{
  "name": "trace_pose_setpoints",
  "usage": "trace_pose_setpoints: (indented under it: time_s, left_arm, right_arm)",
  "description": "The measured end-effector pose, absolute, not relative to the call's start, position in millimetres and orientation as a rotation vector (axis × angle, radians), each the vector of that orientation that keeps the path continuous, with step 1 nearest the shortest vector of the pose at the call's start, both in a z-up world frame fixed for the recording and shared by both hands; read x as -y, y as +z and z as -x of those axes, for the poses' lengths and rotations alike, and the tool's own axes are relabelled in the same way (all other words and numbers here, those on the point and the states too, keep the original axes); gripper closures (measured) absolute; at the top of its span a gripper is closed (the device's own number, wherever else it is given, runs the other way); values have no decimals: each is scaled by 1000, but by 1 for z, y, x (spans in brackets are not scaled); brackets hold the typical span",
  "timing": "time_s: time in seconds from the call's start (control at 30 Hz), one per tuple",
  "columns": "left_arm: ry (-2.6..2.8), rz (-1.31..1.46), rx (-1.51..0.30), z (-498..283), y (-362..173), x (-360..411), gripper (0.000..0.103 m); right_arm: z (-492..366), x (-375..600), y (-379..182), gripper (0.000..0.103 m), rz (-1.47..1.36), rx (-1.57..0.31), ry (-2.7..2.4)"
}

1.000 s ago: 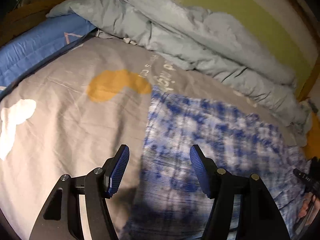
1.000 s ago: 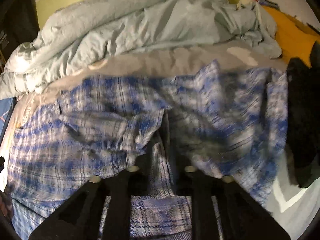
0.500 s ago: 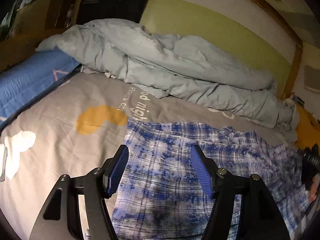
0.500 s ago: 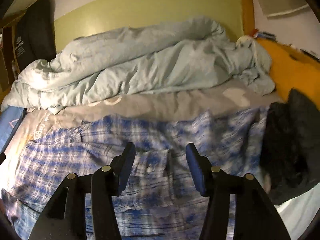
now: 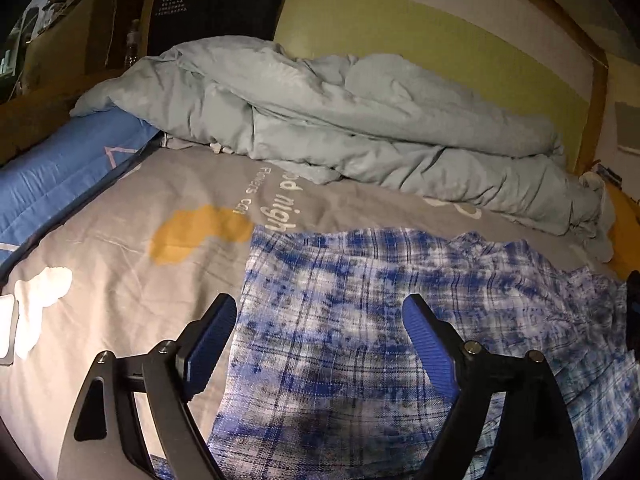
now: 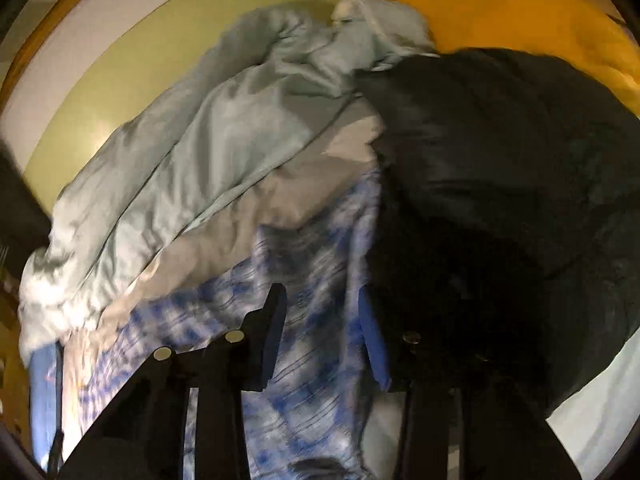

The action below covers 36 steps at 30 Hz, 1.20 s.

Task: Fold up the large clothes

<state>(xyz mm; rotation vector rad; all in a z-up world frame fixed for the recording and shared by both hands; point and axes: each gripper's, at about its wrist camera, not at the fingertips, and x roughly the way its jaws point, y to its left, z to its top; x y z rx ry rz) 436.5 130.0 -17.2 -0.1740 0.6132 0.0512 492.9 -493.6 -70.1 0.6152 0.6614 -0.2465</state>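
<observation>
We see a blue and white plaid shirt lying spread on the grey bed sheet, directly under and ahead of our left gripper. The jaws of this gripper stand wide and are opening; nothing is between the blue pads, and they hover above the cloth without pressing it. The left edge of the shirt runs just below the left pad, so that pad is over the sheet and the other pad is over the shirt. Beyond the gripper, the sheet carries a yellow patch and some white letters, and further away a crumpled pale grey-blue duvet lies along the green headboard. To the left of the gripper there is a blue mat beside the bed.

In the right wrist view the picture is blurred. Our right gripper has its jaws at a narrow gap and they are closing; the plaid shirt shows through the gap between them, but we cannot tell if the pads touch it. Just to the right of this gripper lies a dark garment, partly over the shirt's edge, and behind it an orange cover
</observation>
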Motion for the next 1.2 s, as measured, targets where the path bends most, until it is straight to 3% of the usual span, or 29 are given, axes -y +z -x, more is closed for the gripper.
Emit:
trace_pose_setpoints:
  time_s: [0.3,0.37,0.63,0.8,0.9,1.0,1.03,1.07,1.1,1.2]
  left_arm:
    - [59,137,-599,-434,-17,-124,16]
    - [61,145,-599,-434,-17,-126,16]
    - [67,167,-583,-432,-14,-129,16]
    - [65,168,-583,-432,-13,-128,16]
    - [61,168,-579,-431,-12,-128,16]
    - [57,171,-577,-430,-11,-127,16]
    - [56,172,-577,-431,-11,-127,16]
    - [55,175,-580,-431,-11,-128,16]
    - [54,177,-582,-431,-12,-128,16]
    - [51,181,-591,-433,-13,-127,16]
  right_arm:
    - [-510,495,-87,82,-551,-676,-312]
    - [-511,493,-90,101,-519,-674,-335]
    - [-488,448,-40,102,-470,-577,14]
    - [-483,368,-38,102,-304,-768,270]
    - [-504,345,-66,98,-284,-926,294]
    - [-505,357,-70,95,-305,-914,201]
    - [-501,364,-64,80,-338,-868,195]
    - [-496,373,-56,59,-379,-815,188]
    - [-490,383,-50,51,-425,-753,170]
    - [-477,411,-41,48,-527,-644,68]
